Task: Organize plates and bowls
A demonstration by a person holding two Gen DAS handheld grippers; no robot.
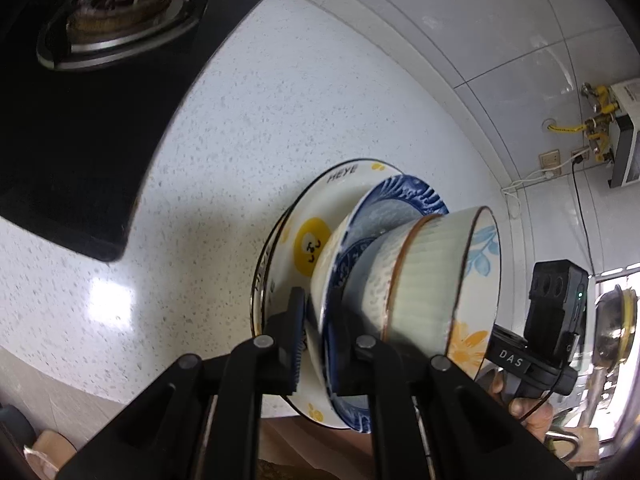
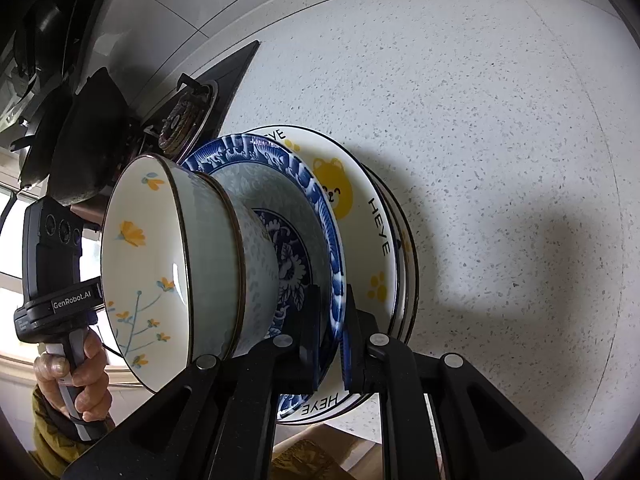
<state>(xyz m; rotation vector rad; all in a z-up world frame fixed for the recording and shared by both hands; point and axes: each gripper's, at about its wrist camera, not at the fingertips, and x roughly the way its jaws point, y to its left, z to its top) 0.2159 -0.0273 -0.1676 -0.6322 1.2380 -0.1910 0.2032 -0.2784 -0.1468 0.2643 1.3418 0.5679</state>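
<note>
A stack of white "HEYE" plates [image 1: 316, 196] [image 2: 372, 208] with a yellow bear print lies on the speckled counter near its front edge. On it sits a blue patterned deep plate [image 1: 404, 196] [image 2: 264, 152]. That plate carries a grey-blue speckled bowl [image 1: 368, 280] [image 2: 258, 276] and, nested inside it, a white bowl with yellow flowers [image 1: 480, 264] [image 2: 140, 264]. My left gripper [image 1: 320, 344] is shut on the blue plate's near rim. My right gripper [image 2: 332, 336] is shut on the opposite rim. I cannot tell whether the blue plate rests fully on the white plates.
A black gas hob [image 1: 80, 128] with a burner [image 1: 120, 4] [image 2: 182, 120] lies beside the stack. A dark pan [image 2: 80, 140] stands beyond it. Yellow gas fittings [image 1: 596, 120] hang on the tiled wall. A steel pot [image 1: 616, 320] stands behind my right hand [image 1: 528, 408].
</note>
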